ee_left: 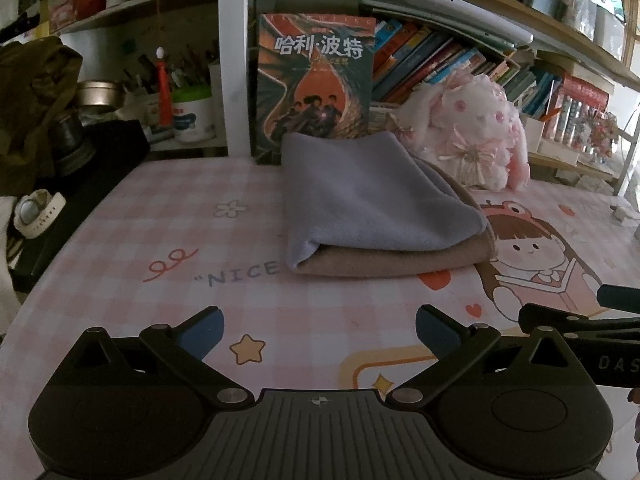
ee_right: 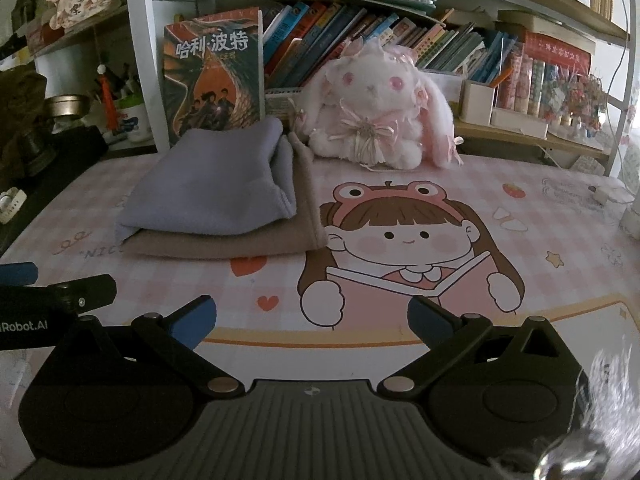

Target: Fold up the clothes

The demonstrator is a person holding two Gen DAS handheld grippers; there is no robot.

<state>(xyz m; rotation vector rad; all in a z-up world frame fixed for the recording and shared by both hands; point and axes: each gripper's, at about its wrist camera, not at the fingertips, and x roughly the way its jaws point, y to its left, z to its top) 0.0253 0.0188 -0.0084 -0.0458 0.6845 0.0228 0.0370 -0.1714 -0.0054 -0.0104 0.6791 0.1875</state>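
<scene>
A folded lavender-grey cloth (ee_left: pixel 372 196) lies on top of a folded tan cloth (ee_left: pixel 392 262) on the pink checked desk mat (ee_left: pixel 160 240). The stack also shows in the right wrist view, lavender cloth (ee_right: pixel 212 188) over tan cloth (ee_right: pixel 240 246), left of centre. My left gripper (ee_left: pixel 320 334) is open and empty, low over the mat, in front of the stack and apart from it. My right gripper (ee_right: pixel 312 322) is open and empty, over the cartoon girl print, to the right of the stack. The right gripper's tip appears at the right edge of the left wrist view (ee_left: pixel 580 316).
A Harry Potter book (ee_left: pixel 316 80) stands right behind the stack. A white and pink plush rabbit (ee_right: pixel 376 112) sits at the back right of it. Shelves of books (ee_right: pixel 360 36) line the back. A watch (ee_left: pixel 36 212) and dark items lie at the left edge.
</scene>
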